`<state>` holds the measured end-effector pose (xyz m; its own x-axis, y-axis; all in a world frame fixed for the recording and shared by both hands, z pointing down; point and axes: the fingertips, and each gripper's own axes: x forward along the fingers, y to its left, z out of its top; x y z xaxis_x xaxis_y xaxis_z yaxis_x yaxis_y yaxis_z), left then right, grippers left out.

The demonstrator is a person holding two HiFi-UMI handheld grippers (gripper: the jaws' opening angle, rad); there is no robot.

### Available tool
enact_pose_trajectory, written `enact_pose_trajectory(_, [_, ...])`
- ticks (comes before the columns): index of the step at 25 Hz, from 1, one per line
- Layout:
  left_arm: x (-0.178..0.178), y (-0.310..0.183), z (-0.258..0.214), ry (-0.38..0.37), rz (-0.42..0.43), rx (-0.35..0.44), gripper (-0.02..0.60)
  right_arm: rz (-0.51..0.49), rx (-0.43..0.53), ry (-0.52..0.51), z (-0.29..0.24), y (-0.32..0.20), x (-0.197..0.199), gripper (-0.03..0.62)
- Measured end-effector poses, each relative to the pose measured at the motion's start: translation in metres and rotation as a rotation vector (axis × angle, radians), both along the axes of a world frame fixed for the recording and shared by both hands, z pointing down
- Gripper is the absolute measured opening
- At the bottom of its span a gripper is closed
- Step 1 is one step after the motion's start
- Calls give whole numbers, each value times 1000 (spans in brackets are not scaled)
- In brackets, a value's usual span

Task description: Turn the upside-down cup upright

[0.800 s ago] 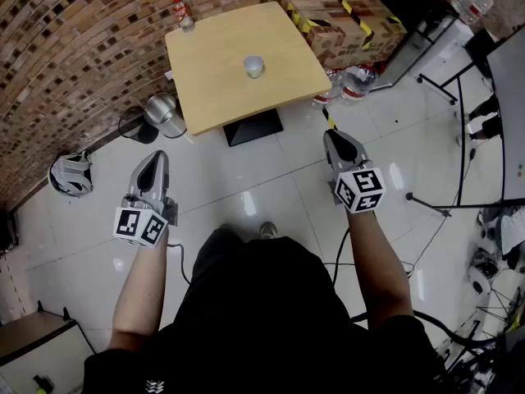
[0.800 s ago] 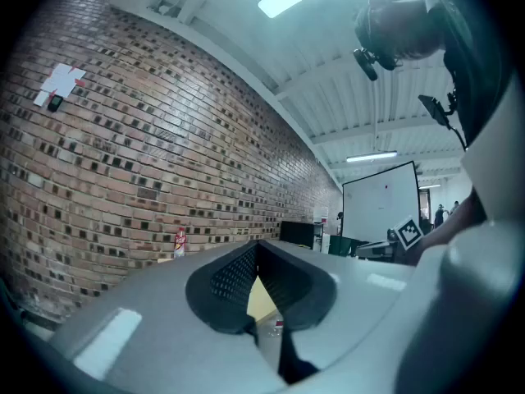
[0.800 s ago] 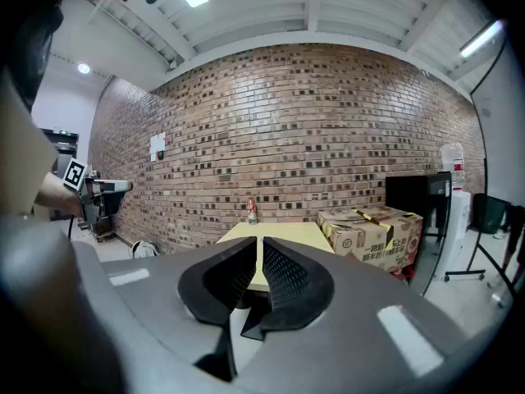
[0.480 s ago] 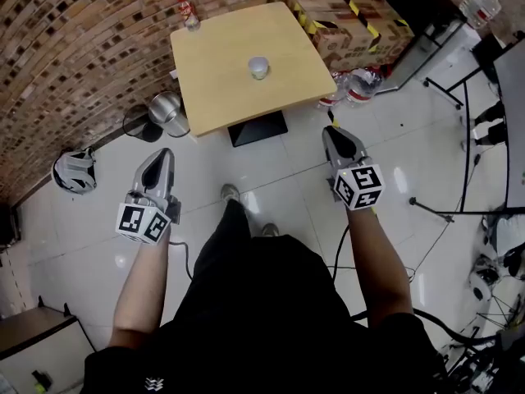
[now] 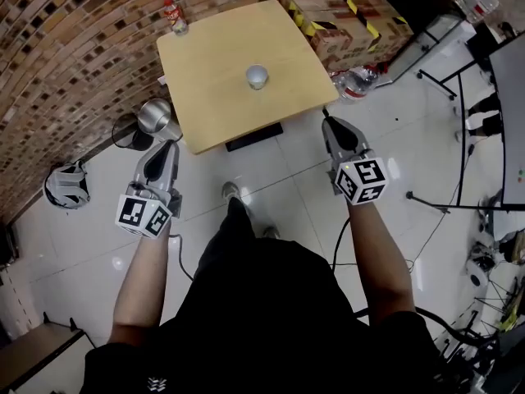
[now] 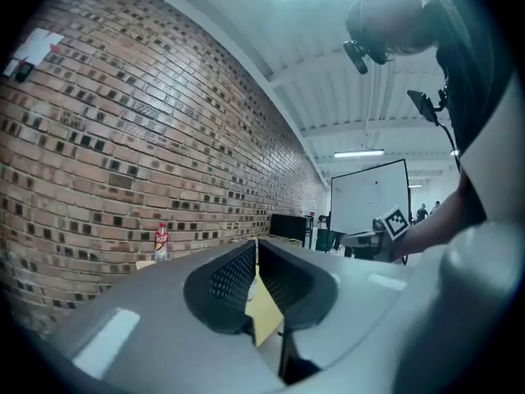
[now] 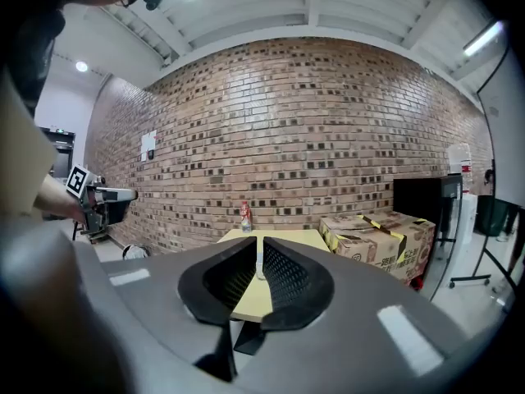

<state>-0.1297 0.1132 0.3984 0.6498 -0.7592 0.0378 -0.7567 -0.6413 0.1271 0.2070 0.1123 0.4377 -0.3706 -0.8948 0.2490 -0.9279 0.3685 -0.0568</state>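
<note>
A small pale cup stands near the middle of the square wooden table; I cannot tell which end is up. Both grippers hang over the floor short of the table's near edge, far from the cup. My left gripper is level by the table's near-left corner, its jaws together and empty. My right gripper is by the near-right corner, tipped slightly down toward the table, jaws shut on nothing. Past its tips the cup shows as a thin pale sliver.
A red-labelled bottle stands at the table's far-left corner. A metal bin sits on the floor left of the table, and taped cardboard boxes and water bottles to its right. A brick wall runs behind.
The person has stepped toward the table, one foot forward. Both grippers have come closer to its near edge. Their jaws look the same as before.
</note>
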Motion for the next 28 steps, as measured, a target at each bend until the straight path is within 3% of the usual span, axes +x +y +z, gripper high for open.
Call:
enact_pose_trajectory(6, [0, -60, -4, 15, 56, 15, 28, 29, -17, 10, 1, -54, -12, 26])
enact_pose_trajectory(11, [-11, -107, 12, -17, 94, -29, 21, 48, -42, 14, 5, -101, -36, 26])
enact_pose_trajectory(16, [-24, -141, 25, 13, 61, -59, 0, 37, -101, 31, 16, -134, -57, 26])
enact_pose_trajectory(28, [-57, -174, 14, -10, -30, -49, 0, -103, -340, 113, 95, -202, -69, 61])
